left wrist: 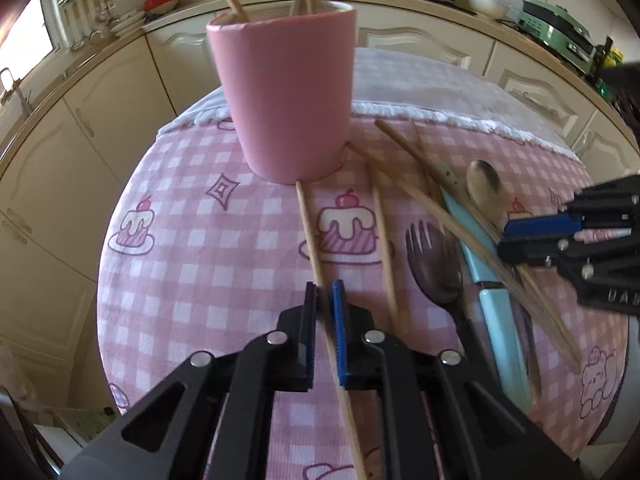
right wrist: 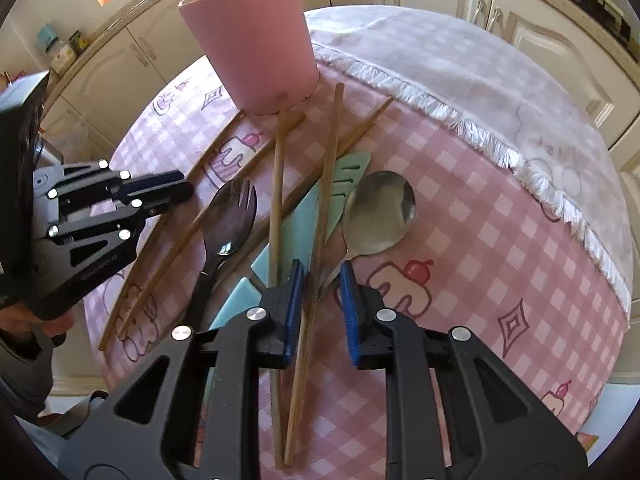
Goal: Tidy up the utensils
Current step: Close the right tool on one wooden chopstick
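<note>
Now one chopstick point(left wrist: 320, 280) lies pinched inside the left claw point(left wrist: 325, 300).

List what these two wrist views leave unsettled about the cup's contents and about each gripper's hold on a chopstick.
- Pink cup, both views: its inside is hidden by its wall, and the sticks in it are cut off by the top edge.
- Right gripper: chopstick between the pads, contact unclear.
- Left gripper: shut on a chopstick, whose near end is hidden by the gripper body.
</note>
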Demonstrator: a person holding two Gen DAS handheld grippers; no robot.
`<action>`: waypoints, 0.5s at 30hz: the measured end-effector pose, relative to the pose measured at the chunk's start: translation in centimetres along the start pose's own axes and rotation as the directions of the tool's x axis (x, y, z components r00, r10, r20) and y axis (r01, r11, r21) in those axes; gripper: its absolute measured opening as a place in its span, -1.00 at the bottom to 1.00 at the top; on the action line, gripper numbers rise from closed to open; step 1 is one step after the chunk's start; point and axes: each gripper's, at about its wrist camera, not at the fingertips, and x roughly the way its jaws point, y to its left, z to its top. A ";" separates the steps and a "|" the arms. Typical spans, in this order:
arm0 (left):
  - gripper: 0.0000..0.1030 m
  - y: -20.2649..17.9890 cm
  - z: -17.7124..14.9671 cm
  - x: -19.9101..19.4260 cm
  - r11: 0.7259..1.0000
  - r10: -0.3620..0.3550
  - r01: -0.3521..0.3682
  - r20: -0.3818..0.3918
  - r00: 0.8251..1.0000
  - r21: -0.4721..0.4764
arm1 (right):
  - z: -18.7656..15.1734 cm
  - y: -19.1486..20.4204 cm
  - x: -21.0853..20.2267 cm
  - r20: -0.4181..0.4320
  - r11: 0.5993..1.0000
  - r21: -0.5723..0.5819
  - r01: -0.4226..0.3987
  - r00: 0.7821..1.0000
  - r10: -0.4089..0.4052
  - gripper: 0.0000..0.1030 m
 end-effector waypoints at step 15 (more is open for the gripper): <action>-0.83 0.6 0.0 0.1 1.000 -0.010 0.010 -0.002 1.000 -0.001 | -0.6 -1.3 0.1 -0.029 0.997 -0.022 0.069 0.997 -0.070 -0.79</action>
